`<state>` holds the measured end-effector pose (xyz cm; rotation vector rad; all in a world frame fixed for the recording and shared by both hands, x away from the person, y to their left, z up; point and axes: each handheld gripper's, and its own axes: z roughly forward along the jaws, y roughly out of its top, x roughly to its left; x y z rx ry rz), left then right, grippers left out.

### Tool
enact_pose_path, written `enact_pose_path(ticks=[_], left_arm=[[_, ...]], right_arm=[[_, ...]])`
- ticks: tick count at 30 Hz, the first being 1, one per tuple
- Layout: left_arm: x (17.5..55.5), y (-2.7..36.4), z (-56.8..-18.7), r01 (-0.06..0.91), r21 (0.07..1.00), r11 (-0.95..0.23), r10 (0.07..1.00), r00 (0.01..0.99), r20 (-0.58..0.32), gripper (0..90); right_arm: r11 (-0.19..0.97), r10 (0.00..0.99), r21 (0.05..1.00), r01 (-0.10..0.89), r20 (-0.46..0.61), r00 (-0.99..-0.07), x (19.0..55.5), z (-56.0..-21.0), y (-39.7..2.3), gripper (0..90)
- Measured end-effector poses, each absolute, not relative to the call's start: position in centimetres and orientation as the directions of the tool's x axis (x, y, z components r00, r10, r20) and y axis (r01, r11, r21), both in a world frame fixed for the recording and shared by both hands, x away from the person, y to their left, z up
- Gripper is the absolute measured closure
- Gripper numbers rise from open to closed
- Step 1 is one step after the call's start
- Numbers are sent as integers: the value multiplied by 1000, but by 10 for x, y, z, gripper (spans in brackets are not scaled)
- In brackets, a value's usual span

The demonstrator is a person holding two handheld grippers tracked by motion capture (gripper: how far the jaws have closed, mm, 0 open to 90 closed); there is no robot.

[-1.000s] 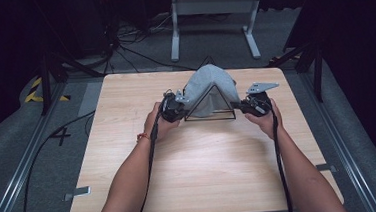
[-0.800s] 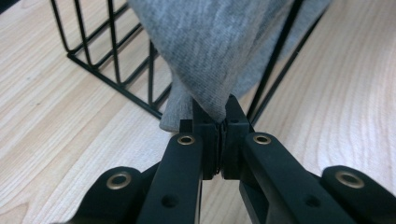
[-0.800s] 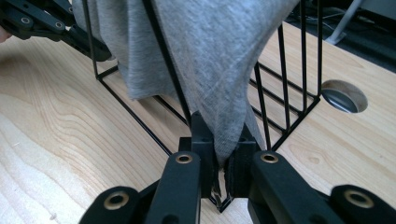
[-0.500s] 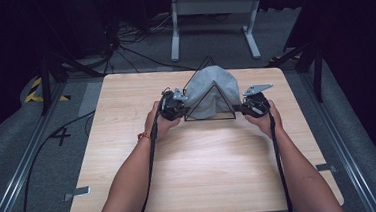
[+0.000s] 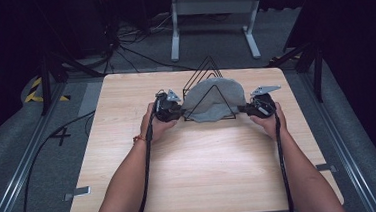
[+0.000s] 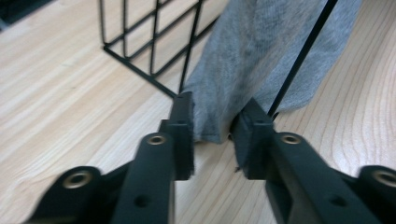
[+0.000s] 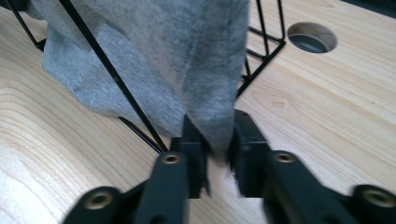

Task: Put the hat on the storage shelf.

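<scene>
From above, pale wood bench (image 5: 201, 175) on grey floor, dark room, grey cloth (image 5: 211, 102) draped over black wire rack (image 5: 207, 69); along left gripper (image 6: 212, 135), jaws just parting, cloth edge loose between; along right gripper (image 7: 217, 140), same, beside round bench hole (image 7: 312, 37).

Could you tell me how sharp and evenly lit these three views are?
High view: the wooden table is brightly lit, surroundings almost black, detail soft. Left gripper view: the grey cloth and wire rack slightly blurred. Right gripper view: the right gripper shows motion smear.
</scene>
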<state>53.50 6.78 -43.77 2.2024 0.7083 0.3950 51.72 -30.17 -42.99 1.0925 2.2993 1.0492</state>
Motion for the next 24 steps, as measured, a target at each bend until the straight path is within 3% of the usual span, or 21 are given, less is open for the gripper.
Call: enact_pose_path(ticks=[4, 14, 21, 24], left_arm=[[525, 83, -426, 341, 778, -527, 603, 795, 60, 623], [489, 118, -410, 307, 764, -567, 587, 802, 114, 515], [464, 140, -412, 300, 739, -603, 575, 805, 143, 487], [452, 150, -416, 310, 742, -595, 573, 810, 122, 464]], right_arm=[[403, 786, 774, 488, -18, -619, 511, -423, -308, 587], [447, 767, 770, 455, -68, -637, 479, -406, -322, 552], [457, 762, 767, 450, -77, -643, 458, -401, -333, 531], [475, 761, 755, 452, -93, -642, 447, -401, -336, 513]])
